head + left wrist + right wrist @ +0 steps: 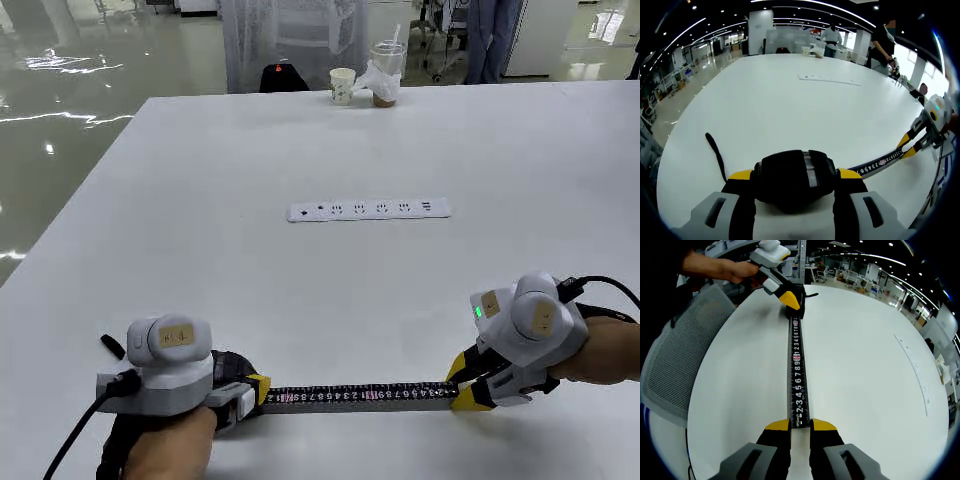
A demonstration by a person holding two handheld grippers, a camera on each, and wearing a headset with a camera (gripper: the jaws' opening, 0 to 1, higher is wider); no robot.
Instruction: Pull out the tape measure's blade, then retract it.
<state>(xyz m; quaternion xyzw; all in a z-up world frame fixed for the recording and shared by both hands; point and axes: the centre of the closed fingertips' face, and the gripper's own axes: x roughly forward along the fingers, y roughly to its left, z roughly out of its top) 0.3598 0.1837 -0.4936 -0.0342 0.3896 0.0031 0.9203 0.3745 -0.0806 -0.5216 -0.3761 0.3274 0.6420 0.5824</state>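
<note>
A wide white table [300, 150] takes up most of the head view, with glossy floor beyond its far and left edges. In the right gripper view a grey mesh chair [675, 370] stands off the table's edge on the person's side. Near the front edge of the table the tape measure [792, 175] sits at the left, its black case gripped from both sides by the left gripper [250, 392], whose yellow-tipped jaws are spread to the width of the case and press against it. The blade [360, 395] is drawn out of the case and runs straight to the right, low over the tabletop, its black face and white numbers turned upward. The right gripper [462, 385] holds the blade's far end, its jaws closed almost together with the tip of the blade pinched between the yellow pads. The two grippers are well apart, joined by the stretched blade. Farther back, toward the middle of the table, a white power strip [368, 209] lies flat. At the far edge a paper cup [343, 85] stands just beside a plastic cup with a straw [385, 72], wrapped in a thin bag. The tape measure's black wrist strap [715, 150] trails on the table to the left of the case.
</note>
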